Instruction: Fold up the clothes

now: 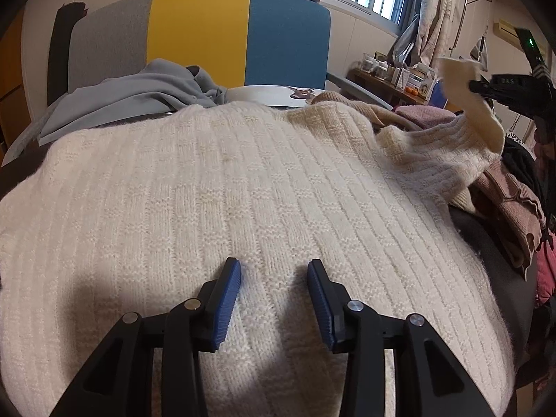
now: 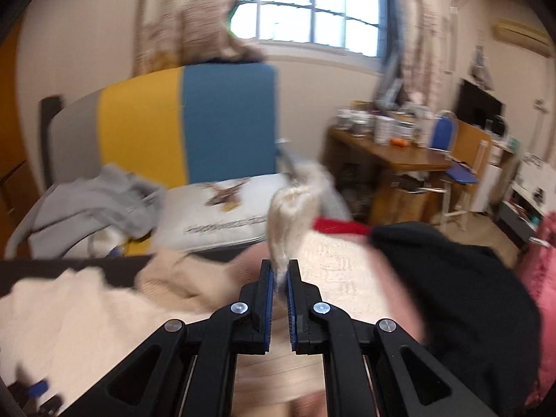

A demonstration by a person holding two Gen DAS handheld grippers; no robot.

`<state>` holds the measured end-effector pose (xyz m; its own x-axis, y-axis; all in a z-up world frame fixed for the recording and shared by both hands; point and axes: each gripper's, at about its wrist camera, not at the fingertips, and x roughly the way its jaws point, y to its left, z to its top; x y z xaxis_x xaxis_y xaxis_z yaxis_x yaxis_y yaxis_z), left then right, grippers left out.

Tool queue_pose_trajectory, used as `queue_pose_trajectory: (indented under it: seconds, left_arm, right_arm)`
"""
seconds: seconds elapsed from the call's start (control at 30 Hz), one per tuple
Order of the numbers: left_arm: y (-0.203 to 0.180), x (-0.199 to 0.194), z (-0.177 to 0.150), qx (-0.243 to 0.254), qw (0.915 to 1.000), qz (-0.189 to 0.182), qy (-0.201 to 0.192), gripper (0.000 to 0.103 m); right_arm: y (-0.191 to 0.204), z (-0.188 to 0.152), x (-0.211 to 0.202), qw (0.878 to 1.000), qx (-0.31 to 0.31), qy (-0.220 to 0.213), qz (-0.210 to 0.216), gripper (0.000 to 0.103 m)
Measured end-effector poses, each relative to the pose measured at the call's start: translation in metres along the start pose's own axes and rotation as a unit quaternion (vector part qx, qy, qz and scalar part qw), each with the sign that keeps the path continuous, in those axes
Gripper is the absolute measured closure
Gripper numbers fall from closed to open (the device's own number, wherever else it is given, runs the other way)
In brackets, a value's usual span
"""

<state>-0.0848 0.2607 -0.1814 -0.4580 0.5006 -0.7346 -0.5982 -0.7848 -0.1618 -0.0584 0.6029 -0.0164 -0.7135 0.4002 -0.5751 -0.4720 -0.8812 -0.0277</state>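
A cream knit sweater (image 1: 226, 201) lies spread flat and fills most of the left wrist view. My left gripper (image 1: 274, 271) is open, its blue pads resting on or just above the sweater's near part. My right gripper (image 2: 279, 267) is shut on the cream sleeve cuff (image 2: 295, 208). In the left wrist view the right gripper (image 1: 486, 87) holds that sleeve (image 1: 465, 111) lifted at the far right. The right wrist view is blurred.
A grey garment (image 1: 139, 93) and a white printed cushion (image 1: 274, 95) lie behind the sweater, against a grey, yellow and blue backrest (image 1: 201, 34). Pink and black clothes (image 1: 514, 201) are piled at the right. A wooden desk (image 2: 392, 156) and blue chair (image 2: 451, 153) stand far right.
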Motion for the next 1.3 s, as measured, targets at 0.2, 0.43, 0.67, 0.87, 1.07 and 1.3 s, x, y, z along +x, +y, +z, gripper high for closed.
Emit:
queue_pose_trajectory:
  seconds: [0.2,0.43,0.67,0.87,1.07,1.3]
  left_arm:
    - [0.019,-0.011,0.008,-0.064,0.996,-0.059,0.021,0.062]
    - [0.052,-0.017,0.017,-0.161,0.9733,-0.155,0.05,0.062]
    - [0.055,0.017,0.039,-0.232,0.9447,-0.211,0.096,0.062]
    - [0.046,0.04,0.061,-0.231,0.9553,-0.161,0.089,0.061]
    - [0.02,0.066,0.083,-0.122,0.9825,-0.101,0.098,0.06]
    - [-0.012,0.083,0.092,-0.04,0.9911,-0.077,0.102,0.062]
  right_arm:
    - [0.093,-0.033,0.016,0.994,-0.02,0.042,0.1,0.096]
    - [0.172,-0.104,0.026,0.973,-0.044,0.122,0.189,0.088]
    - [0.145,-0.157,-0.016,0.972,-0.022,0.117,0.202,0.067]
    - [0.124,-0.197,-0.022,0.974,-0.026,0.132,0.185,0.061]
    - [0.122,-0.2,-0.019,0.968,-0.017,0.128,0.218,0.04]
    - [0.121,-0.199,-0.019,0.963,-0.012,0.125,0.239,0.032]
